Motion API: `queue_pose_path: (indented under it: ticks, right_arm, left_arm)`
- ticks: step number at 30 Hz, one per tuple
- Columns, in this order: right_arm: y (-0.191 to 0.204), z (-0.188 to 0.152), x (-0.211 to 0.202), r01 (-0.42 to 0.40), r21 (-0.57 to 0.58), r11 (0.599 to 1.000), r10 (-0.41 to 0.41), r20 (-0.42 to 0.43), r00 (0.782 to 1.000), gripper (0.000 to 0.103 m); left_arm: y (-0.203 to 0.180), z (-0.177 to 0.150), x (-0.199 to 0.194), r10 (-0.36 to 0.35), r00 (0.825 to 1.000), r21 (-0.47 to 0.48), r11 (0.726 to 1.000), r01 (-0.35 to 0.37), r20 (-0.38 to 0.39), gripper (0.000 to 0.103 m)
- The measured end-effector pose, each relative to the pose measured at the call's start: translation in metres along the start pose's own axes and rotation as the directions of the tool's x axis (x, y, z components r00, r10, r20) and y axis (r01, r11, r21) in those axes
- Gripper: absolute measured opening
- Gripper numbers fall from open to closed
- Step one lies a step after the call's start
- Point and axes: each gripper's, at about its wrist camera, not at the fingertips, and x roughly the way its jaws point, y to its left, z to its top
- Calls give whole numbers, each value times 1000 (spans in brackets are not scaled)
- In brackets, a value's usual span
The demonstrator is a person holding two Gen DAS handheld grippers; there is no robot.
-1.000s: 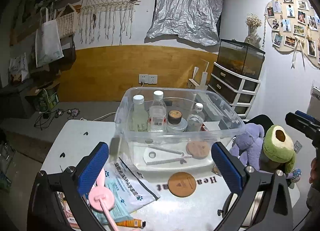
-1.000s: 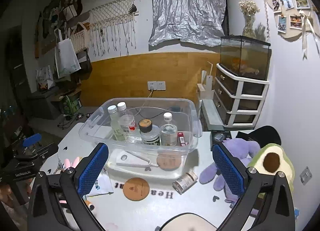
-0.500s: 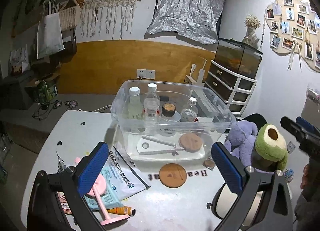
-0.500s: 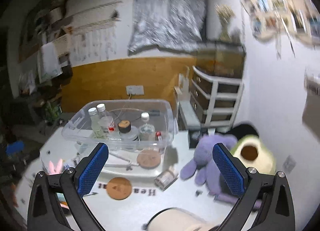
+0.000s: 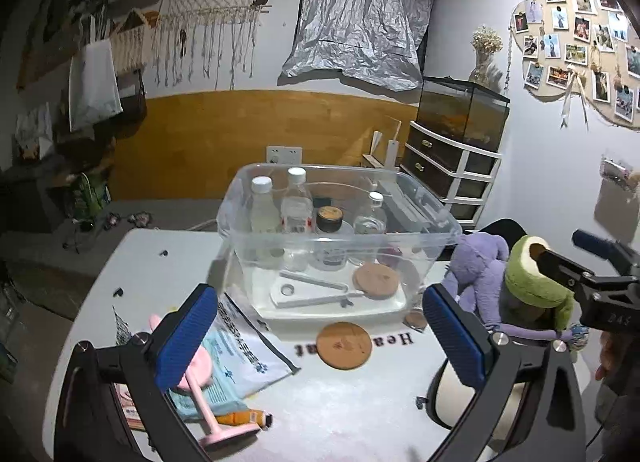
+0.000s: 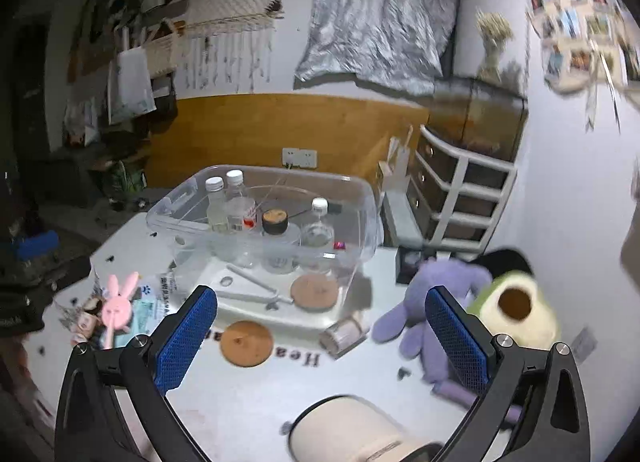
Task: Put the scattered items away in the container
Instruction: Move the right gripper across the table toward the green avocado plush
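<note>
A clear plastic bin (image 5: 424, 262) (image 6: 360, 197) stands mid-table with several bottles, a dark-lidded jar, a cork disc and white pieces inside. On the table in front lie a cork coaster (image 5: 344, 346) (image 6: 247, 343), a small jar on its side (image 6: 346, 334), a pink bunny mirror (image 6: 116, 308) (image 5: 196, 382), a blue-white packet (image 5: 240, 354) and an orange tube (image 5: 244, 418). My left gripper (image 5: 320, 342) is open and empty above the table's near side. My right gripper (image 6: 320, 342) is open and empty, held back from the bin.
A purple plush (image 5: 480, 270) (image 6: 436, 302) and a green avocado plush (image 5: 528, 278) (image 6: 516, 306) sit right of the bin. A chair back (image 6: 352, 430) is at the near edge. A drawer unit with a tank (image 5: 456, 165) stands behind.
Both grippers have pulled back and risen from the bin, so more of the table shows. The right view swung towards the right, then settled. Nothing was picked up.
</note>
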Motion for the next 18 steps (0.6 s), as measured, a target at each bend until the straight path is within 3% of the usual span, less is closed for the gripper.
queue_pose_path:
  ticks: [10,18]
  right_arm:
    - [11,-38,11,-48,-41,998,43,-120,992,103]
    - [27,-78,26,-123,-56,991,105,-255,961,103]
  left_arm:
    - [-1,-35,1,36,997,20,999,-34,-71,103]
    - [-1,-67,9,1,983,9,1000,0,-186,103]
